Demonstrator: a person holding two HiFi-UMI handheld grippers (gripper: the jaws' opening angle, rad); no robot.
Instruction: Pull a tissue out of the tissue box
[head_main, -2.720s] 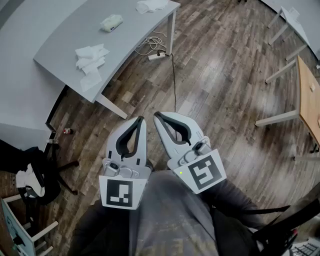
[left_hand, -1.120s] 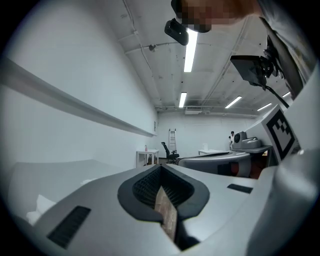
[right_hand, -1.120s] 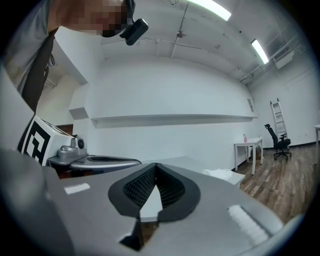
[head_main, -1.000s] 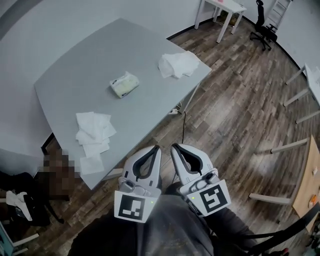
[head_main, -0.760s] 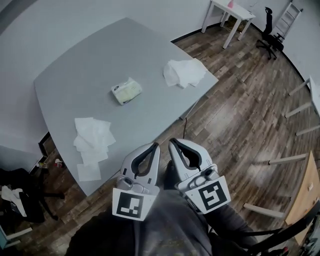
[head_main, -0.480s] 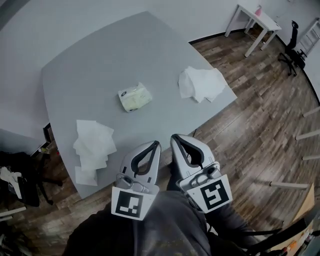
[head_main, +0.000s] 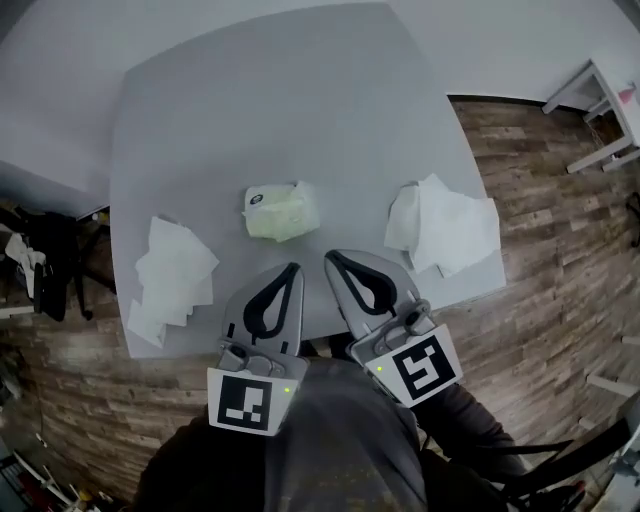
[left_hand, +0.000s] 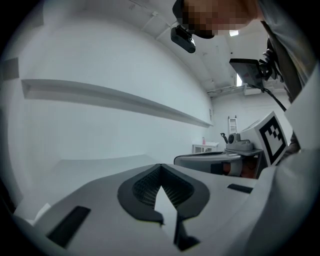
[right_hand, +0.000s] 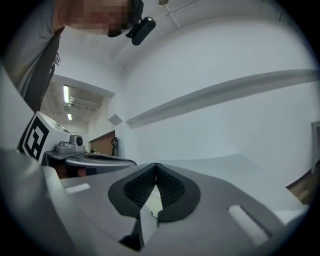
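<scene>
The person stands at the near edge of a grey table (head_main: 200, 120), holding both grippers low in front of them, side by side and pointing out over the tabletop. The left gripper (head_main: 290, 268) has its jaws pressed together at the tips with nothing pinched. Its own view backs that up: the dark ribbed pads (left_hand: 145, 189) come to a point, and only pale tabletop and wall show past them. Same deal with the right gripper (head_main: 330, 257), jaws closed tip to tip and empty. The two grippers sit just beside each other, and the head view shows a thin gap between them. The tissue pack (head_main: 283, 210) is a soft pale yellow-green one lying flat near the middle of the table. It's straight ahead of the left gripper's tip and near both grippers but clear of them, with a bit of white tissue poking out of its top. There are loose tissues around too. A flat stack of tissues (head_main: 170, 280) sits off to the left near the table edge, and a crumpled heap of tissues (head_main: 445, 225) sits to the right by the front corner. Under it all is a wood plank floor (head_main: 540, 300). A small white table (head_main: 600, 85) stands at the far right, and there's some dark clutter (head_main: 45, 265) on the left that's too murky to tell what it is.
</scene>
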